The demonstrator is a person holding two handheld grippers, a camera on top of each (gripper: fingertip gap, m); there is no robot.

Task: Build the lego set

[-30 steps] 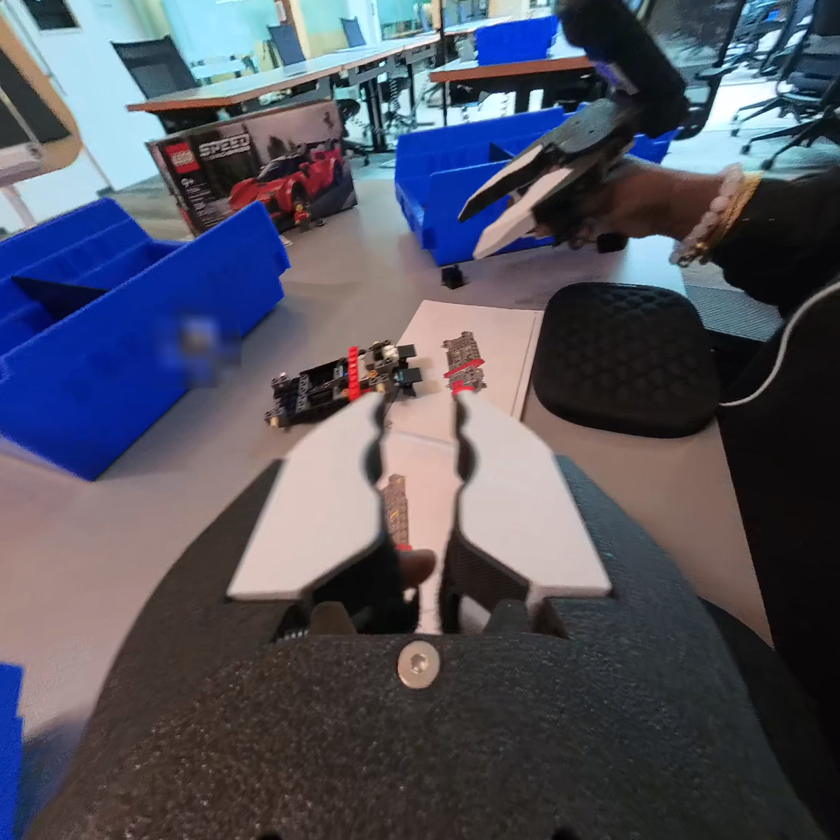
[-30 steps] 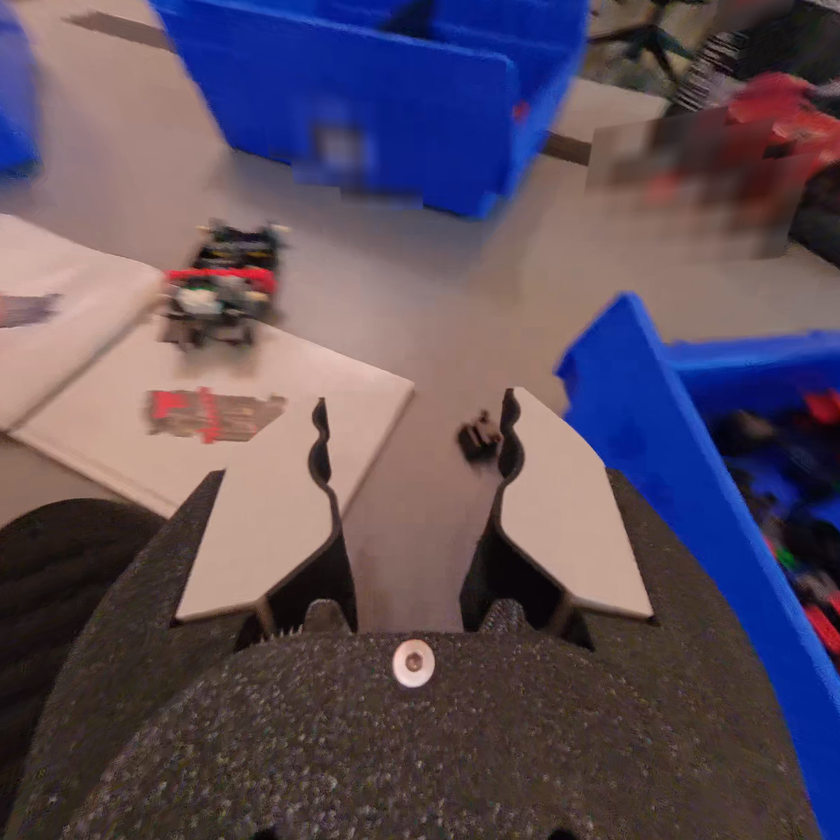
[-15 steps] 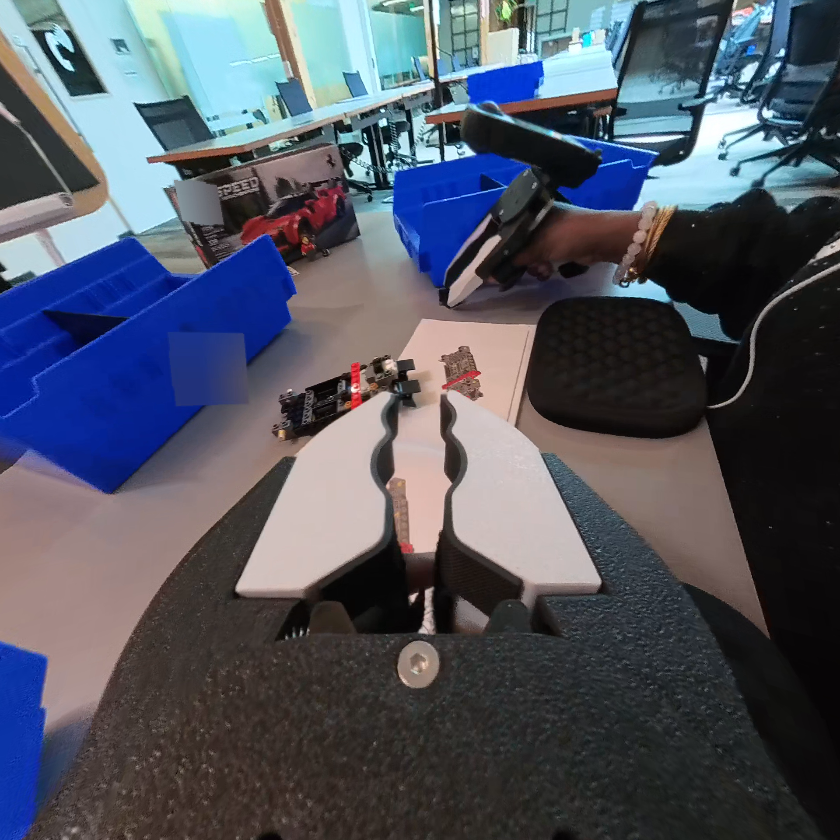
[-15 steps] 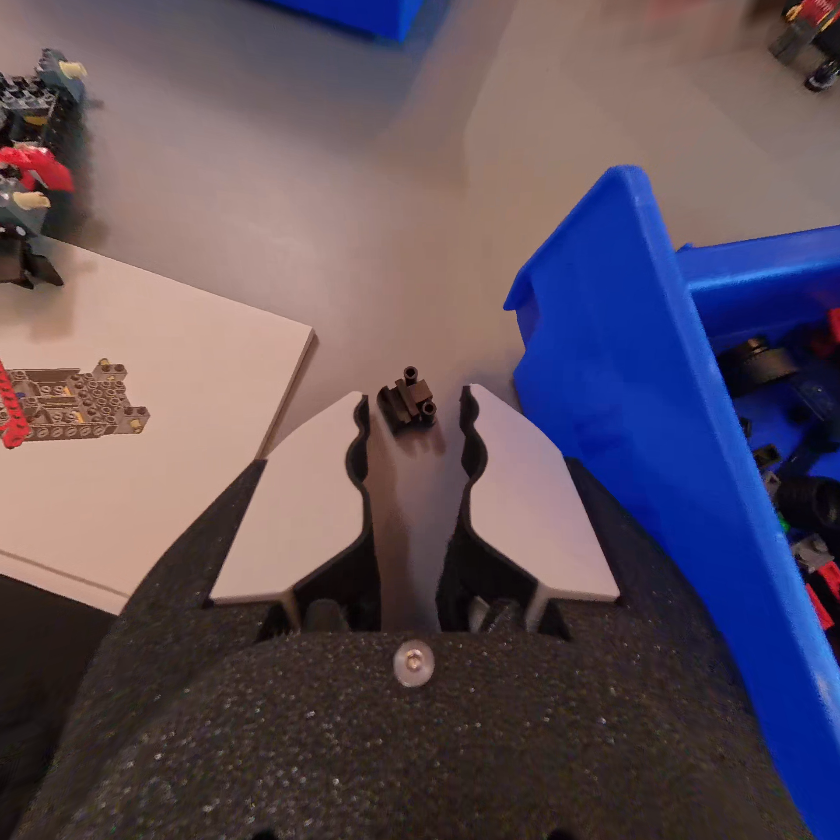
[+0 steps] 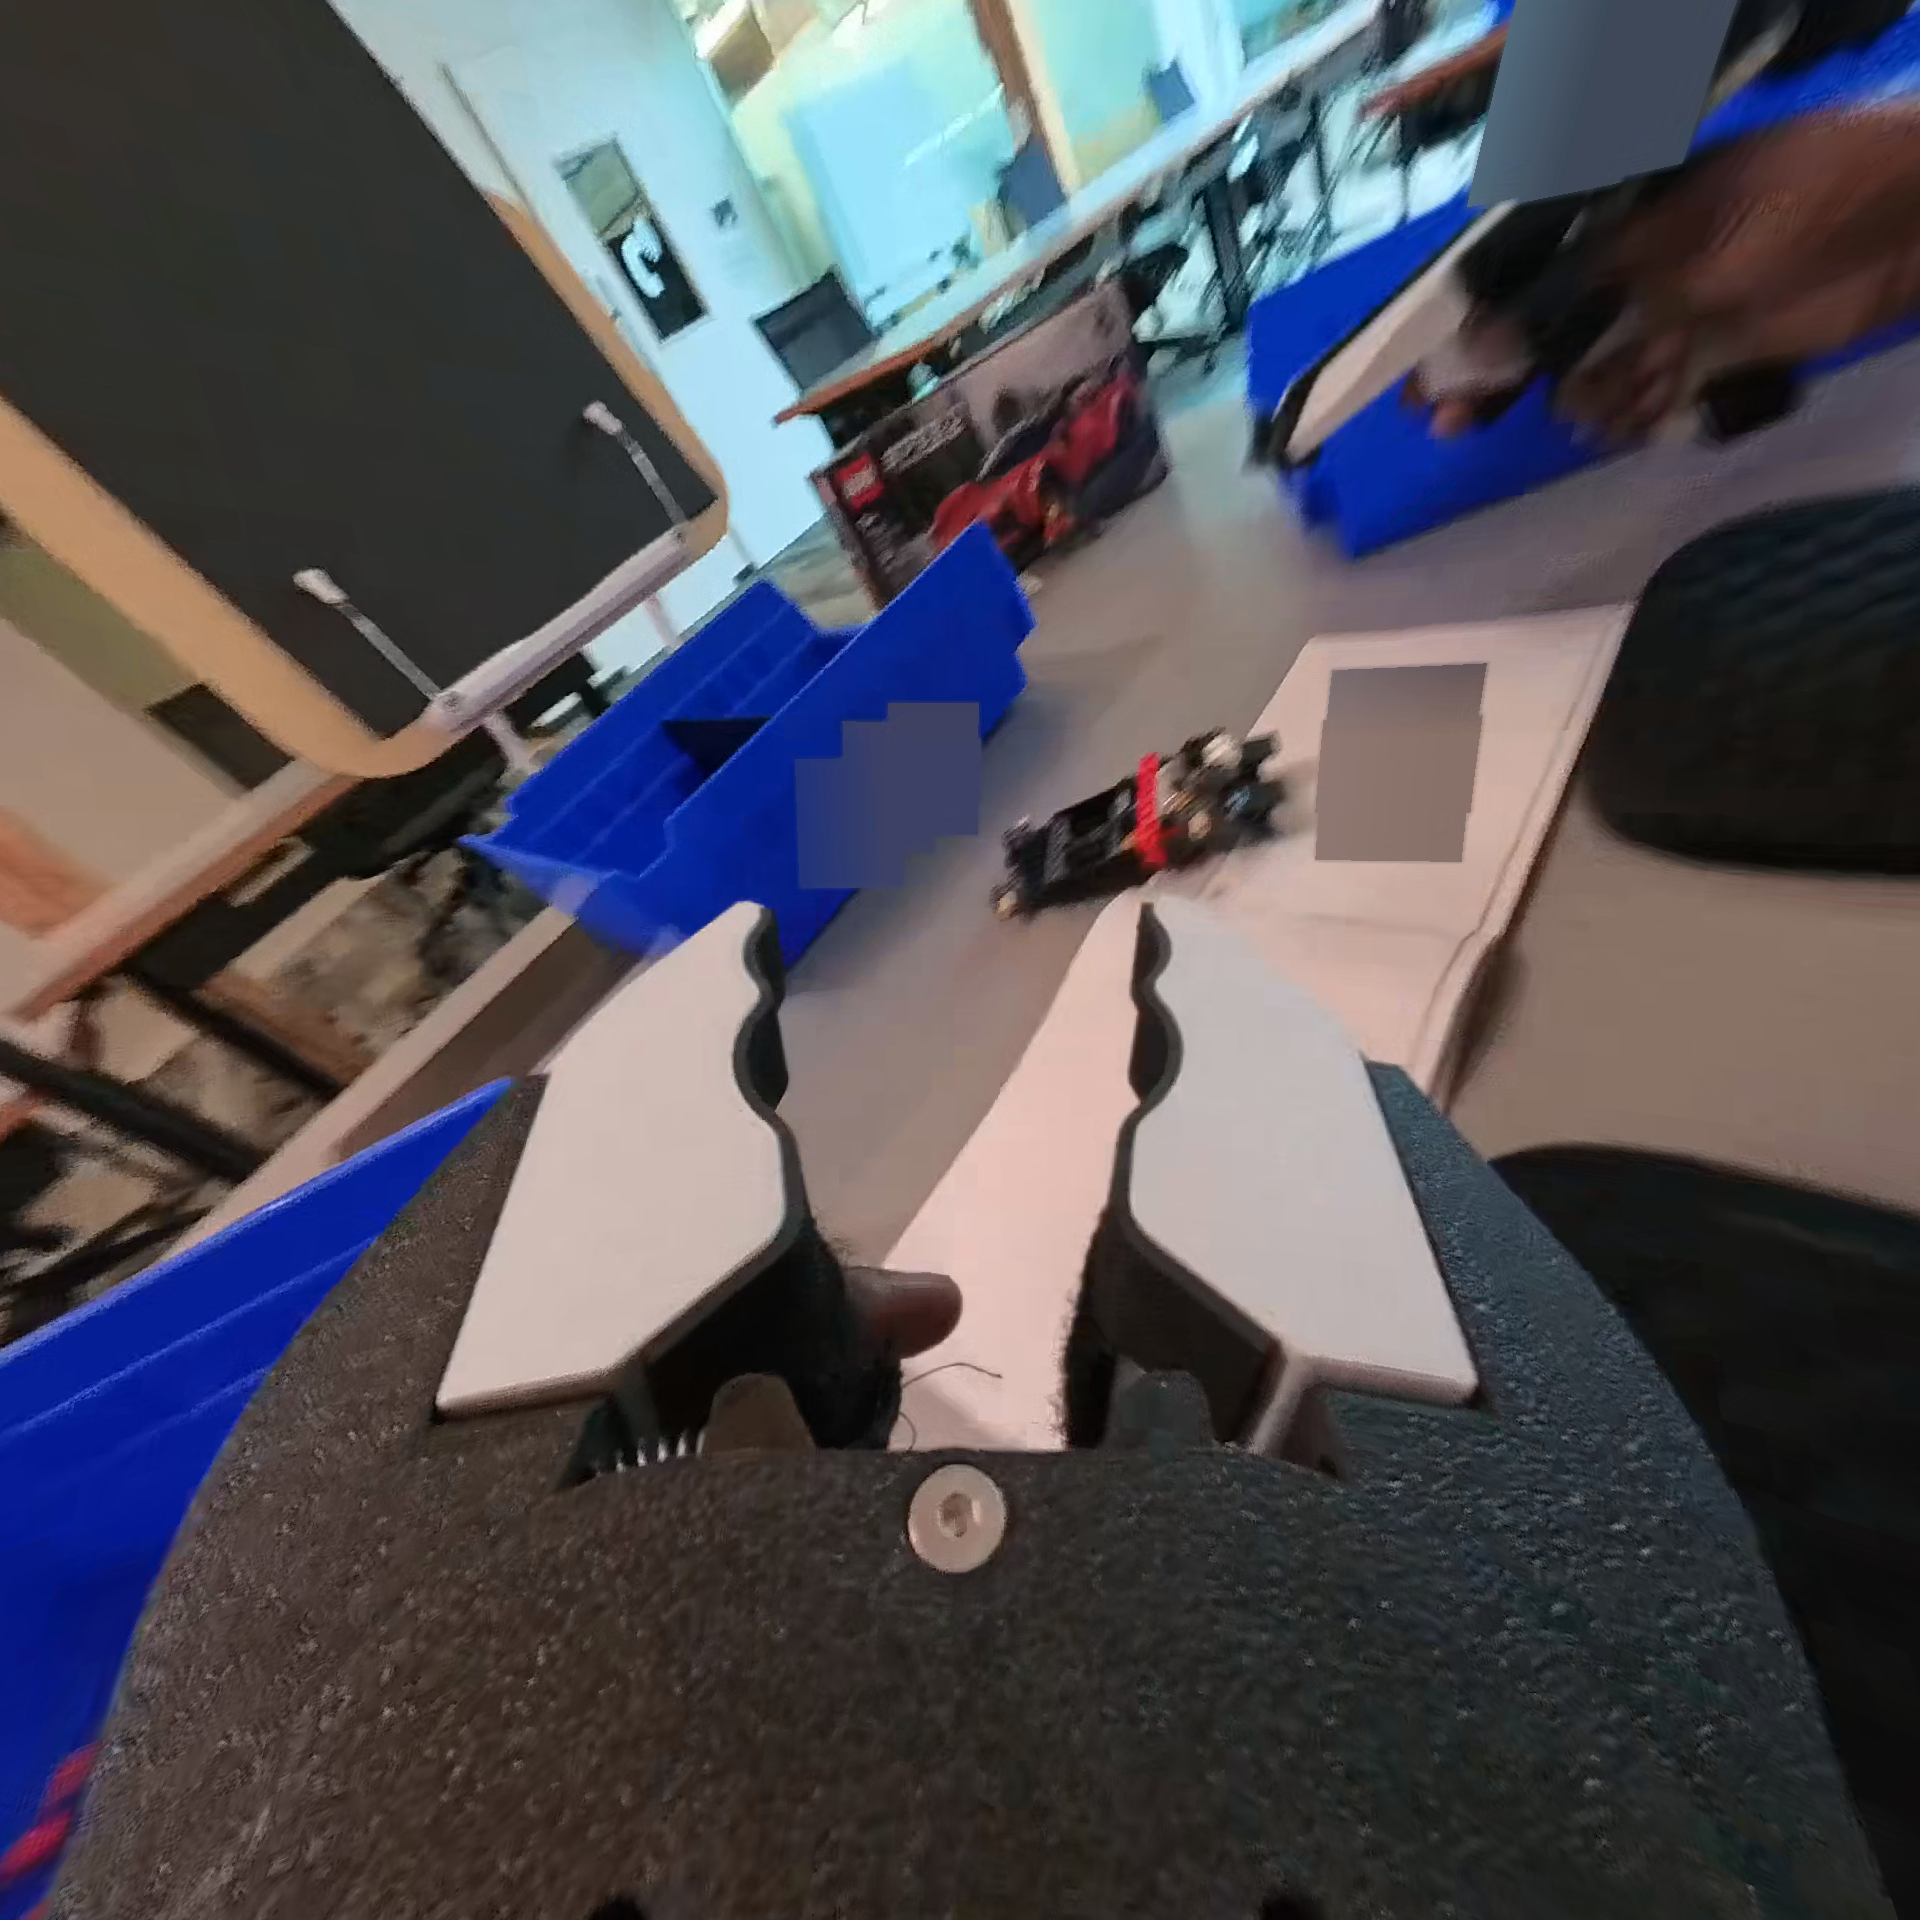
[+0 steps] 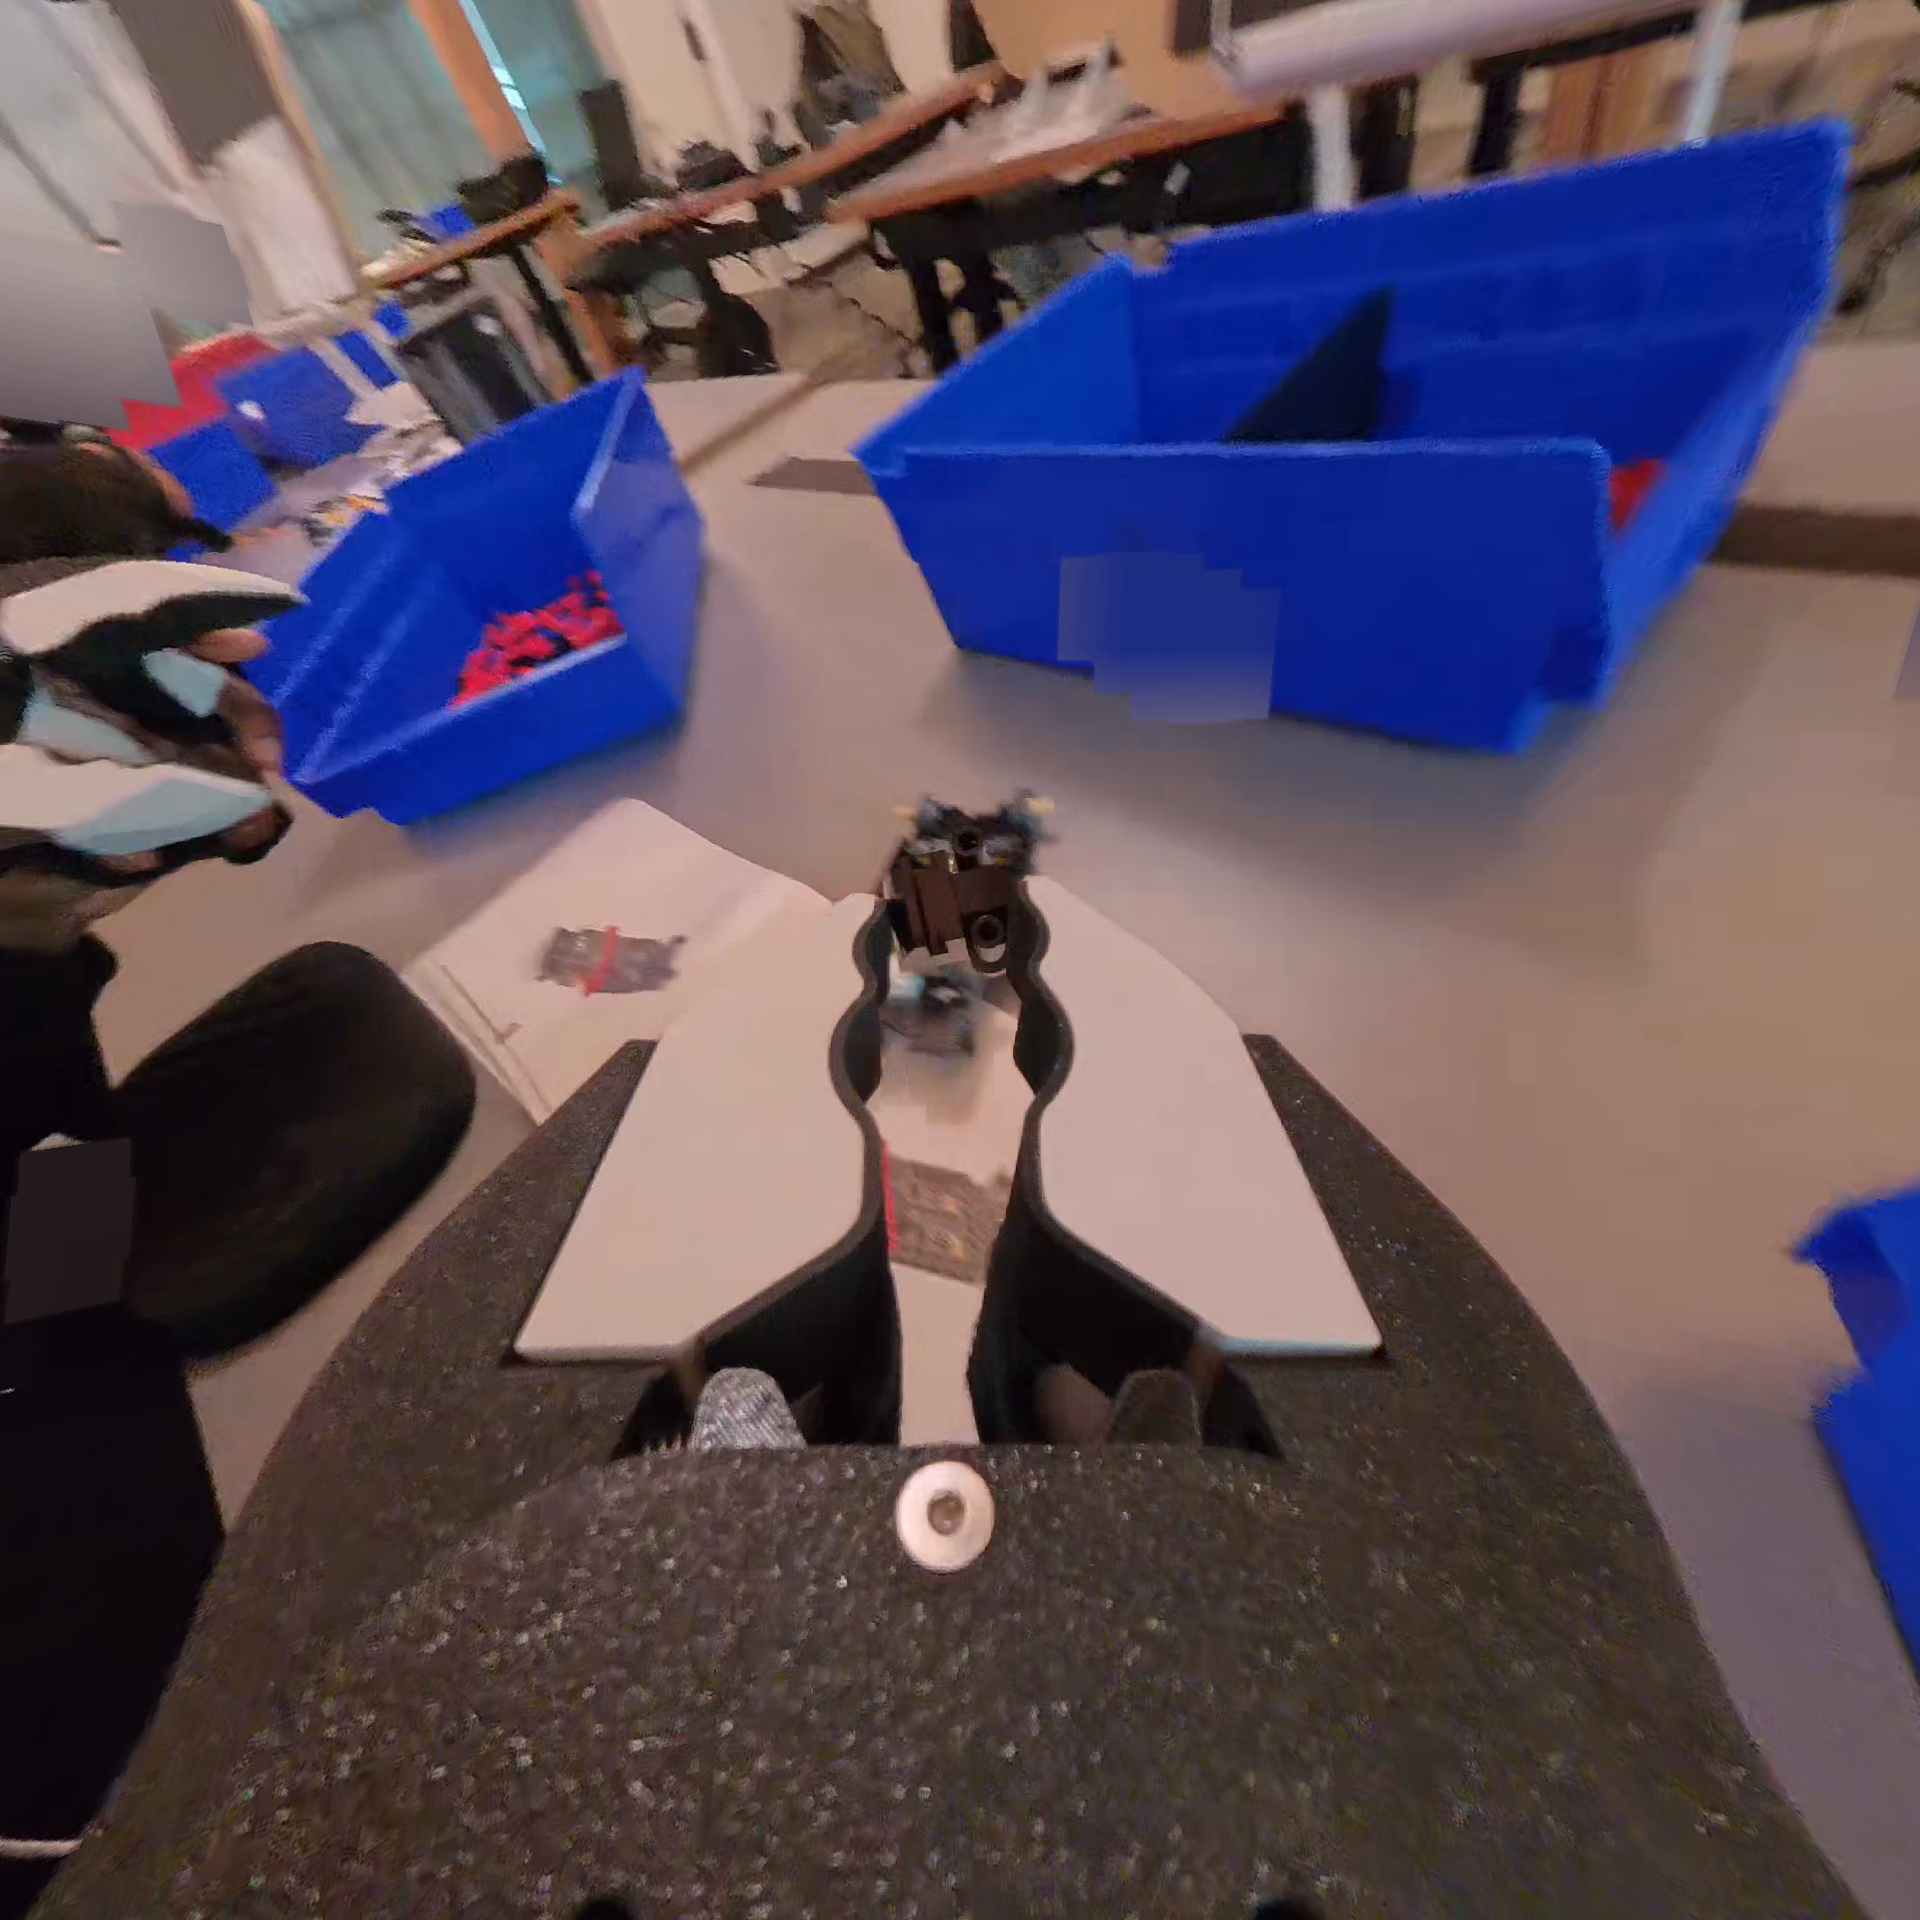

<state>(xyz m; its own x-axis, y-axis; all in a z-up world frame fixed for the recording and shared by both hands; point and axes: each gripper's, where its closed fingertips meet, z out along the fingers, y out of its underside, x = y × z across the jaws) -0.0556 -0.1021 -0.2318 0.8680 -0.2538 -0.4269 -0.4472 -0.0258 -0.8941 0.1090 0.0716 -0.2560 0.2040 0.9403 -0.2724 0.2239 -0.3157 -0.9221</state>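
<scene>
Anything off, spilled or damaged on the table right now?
Nothing stands out. The right gripper pinches a small black piece squarely at its tips, the left gripper is open and empty, and the partly built car sits upright beside the instruction booklet.

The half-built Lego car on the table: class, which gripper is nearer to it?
Right. The right gripper, holding a black piece, hangs just before the car; the left gripper is open, farther back.

Small black lego piece (image 6: 954, 906) pinched at claw tips above black-and-red chassis (image 5: 1138, 823).

Motion blur smears the half-built car (image 5: 1138, 821), and the right claw (image 5: 1340, 400) beyond it is indistinct.
</scene>
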